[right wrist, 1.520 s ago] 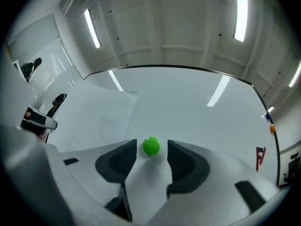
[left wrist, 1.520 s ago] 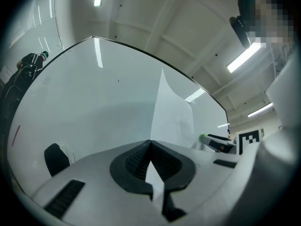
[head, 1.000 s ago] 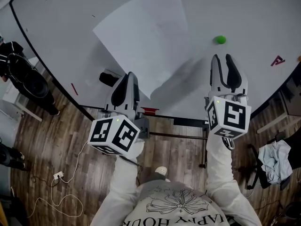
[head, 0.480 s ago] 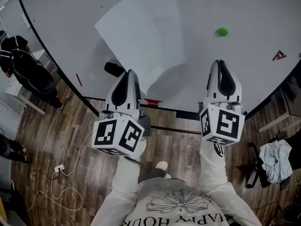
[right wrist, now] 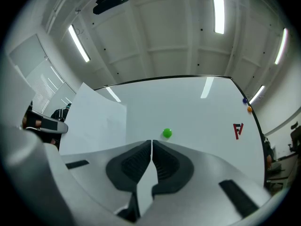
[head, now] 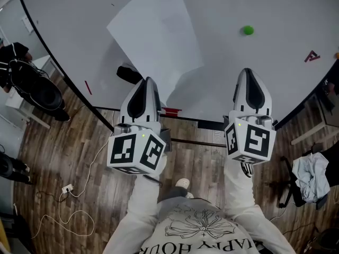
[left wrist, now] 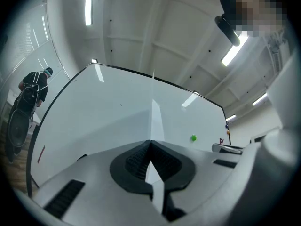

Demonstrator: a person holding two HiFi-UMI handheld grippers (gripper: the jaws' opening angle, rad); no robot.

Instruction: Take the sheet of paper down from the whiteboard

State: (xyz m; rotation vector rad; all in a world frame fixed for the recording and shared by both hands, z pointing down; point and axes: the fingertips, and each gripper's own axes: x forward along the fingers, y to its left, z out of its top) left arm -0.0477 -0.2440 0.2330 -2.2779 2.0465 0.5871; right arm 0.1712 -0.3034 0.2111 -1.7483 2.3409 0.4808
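A white sheet of paper (head: 156, 36) stands off the whiteboard (head: 265, 4) and throws a shadow on it. Its top corner runs out of the head view. My left gripper (head: 145, 82) is shut on the sheet's lower corner. In the left gripper view the paper (left wrist: 154, 119) shows edge-on, running out from between the left gripper's (left wrist: 150, 142) pads. My right gripper (head: 249, 73) hangs just below a green magnet (head: 248, 30), apart from it. In the right gripper view the right gripper (right wrist: 151, 142) has its jaws closing to a thin slit with nothing between them. The magnet (right wrist: 167, 133) and the sheet (right wrist: 94, 121) lie beyond.
A red letter magnet (head: 312, 56) sits at the board's right. A black eraser (head: 128, 74) sits by the left gripper, and a red mark (head: 87, 87) near the board's frame. A person in dark clothes (head: 26, 83) stands left. A chair with cloth (head: 312, 176) stands right. A cable (head: 69, 194) trails on the wood floor.
The right gripper's jaws have gone from open to together, and it has drawn back a little from the board. The left gripper keeps its hold on the paper and has shifted slightly.
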